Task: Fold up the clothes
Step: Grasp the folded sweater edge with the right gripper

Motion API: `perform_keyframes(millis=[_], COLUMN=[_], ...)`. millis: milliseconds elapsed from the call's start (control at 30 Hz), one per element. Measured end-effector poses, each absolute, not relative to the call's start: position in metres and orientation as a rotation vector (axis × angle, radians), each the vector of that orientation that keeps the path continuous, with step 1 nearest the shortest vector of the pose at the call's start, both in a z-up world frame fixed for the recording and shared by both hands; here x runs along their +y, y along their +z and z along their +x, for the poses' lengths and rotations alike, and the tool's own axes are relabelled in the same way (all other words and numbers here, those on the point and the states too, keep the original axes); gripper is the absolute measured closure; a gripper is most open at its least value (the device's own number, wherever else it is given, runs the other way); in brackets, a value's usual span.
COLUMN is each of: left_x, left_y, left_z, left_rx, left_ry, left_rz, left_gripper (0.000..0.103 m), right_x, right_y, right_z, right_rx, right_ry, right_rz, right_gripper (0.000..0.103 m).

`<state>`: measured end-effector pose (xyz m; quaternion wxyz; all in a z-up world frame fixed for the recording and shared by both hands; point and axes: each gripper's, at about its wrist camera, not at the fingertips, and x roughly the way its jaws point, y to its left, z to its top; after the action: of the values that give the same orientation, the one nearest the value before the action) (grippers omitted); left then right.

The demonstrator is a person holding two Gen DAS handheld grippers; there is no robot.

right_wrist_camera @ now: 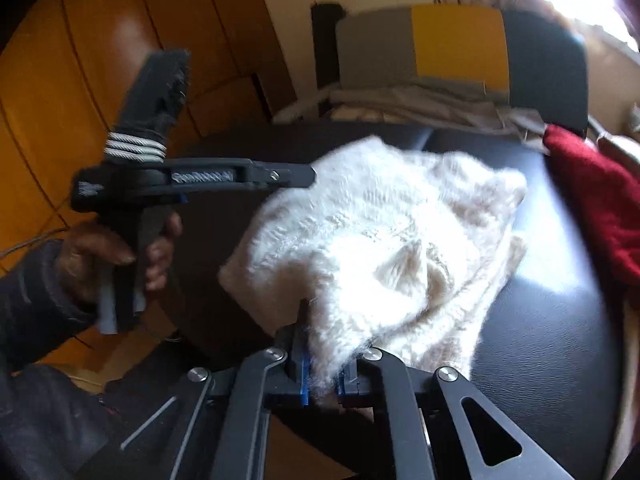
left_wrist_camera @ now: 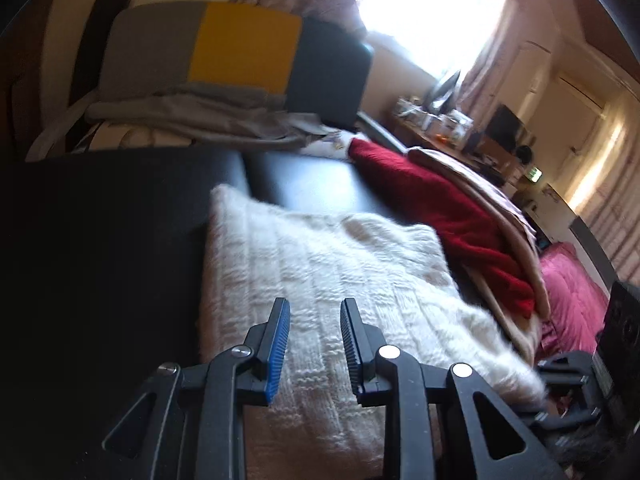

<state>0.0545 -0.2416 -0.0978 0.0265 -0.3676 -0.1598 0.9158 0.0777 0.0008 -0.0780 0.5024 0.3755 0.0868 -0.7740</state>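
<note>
Right wrist: red garment (right_wrist_camera: 592, 200) beside sweater (right_wrist_camera: 380, 220).

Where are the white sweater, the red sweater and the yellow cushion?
white sweater (left_wrist_camera: 320, 276), left wrist view, knitted middle.
red sweater (left_wrist_camera: 436, 208), left wrist view, middle of folded top.
yellow cushion (right_wrist_camera: 456, 40), right wrist view, yellow panel.

Count: 1 white knit sweater (right_wrist_camera: 384, 240) on the black table (right_wrist_camera: 540, 340). 1 red garment (left_wrist_camera: 440, 208) beside the sweater, 1 beige one (left_wrist_camera: 500, 216) just past it. 2 hand-held grippers: left hand-held gripper (left_wrist_camera: 314, 312), right hand-held gripper (right_wrist_camera: 324, 376). 1 grey-yellow-black cushion (left_wrist_camera: 240, 48) behind the sweater.
</note>
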Motion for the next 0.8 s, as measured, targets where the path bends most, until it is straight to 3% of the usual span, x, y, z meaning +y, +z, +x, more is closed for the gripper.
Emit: perform_keyframes(millis=[333, 433, 633, 800], left_x=[-0.21, -0.208, -0.199, -0.194], left_y=[-0.124, -0.119, -0.117, -0.119], left_z=[0.049, 0.059, 0.076, 0.083], left_rx=[-0.249, -0.263, -0.253, -0.258], left_ry=[2.804, 2.822, 2.837, 2.845], left_rz=[-1.194, -1.141, -1.065, -1.032], left_gripper=[0.077, 0.077, 0.077, 0.077], right_x=[0.057, 0.071, 0.108, 0.09], right_y=[-0.126, -0.14, -0.096, -0.094], right_z=[0.059, 0.053, 0.039, 0.005], right_rx=[0.019, -0.057, -0.175, -0.221], right_ry=[-1.84, -1.818, -1.9, -1.924], right_rz=[1.16, 1.226, 1.136, 1.156], right_gripper=[0.095, 0.085, 0.043, 0.04])
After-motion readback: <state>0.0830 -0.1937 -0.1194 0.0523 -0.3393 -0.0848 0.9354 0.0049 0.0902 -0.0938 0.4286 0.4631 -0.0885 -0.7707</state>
